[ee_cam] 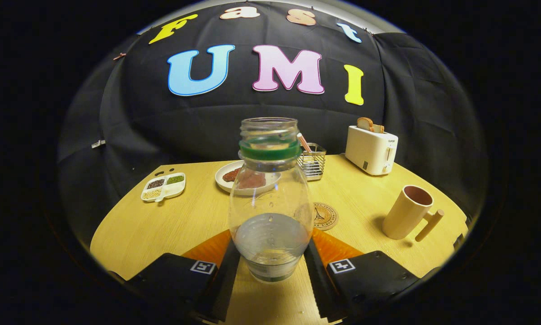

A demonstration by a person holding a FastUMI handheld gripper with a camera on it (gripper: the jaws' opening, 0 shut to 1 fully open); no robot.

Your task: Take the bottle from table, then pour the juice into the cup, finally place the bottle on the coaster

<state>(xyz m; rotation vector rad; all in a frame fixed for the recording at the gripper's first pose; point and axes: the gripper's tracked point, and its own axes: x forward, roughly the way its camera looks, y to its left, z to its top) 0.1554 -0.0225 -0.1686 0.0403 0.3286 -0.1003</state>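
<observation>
Clear glossy plastic bottle [270, 198]; matt wood-grain table [135, 230].

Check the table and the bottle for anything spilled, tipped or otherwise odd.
Nothing stands out. The bottle is upright between the gripper fingers, uncapped, with clear liquid low inside. The cup stands upright, the coaster lies flat beyond the bottle, and no spill shows on the table.

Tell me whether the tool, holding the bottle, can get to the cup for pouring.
Probably yes. The tool grips the bottle between both fingers, and the cup stands beyond them to the right, with bare table between.
</observation>
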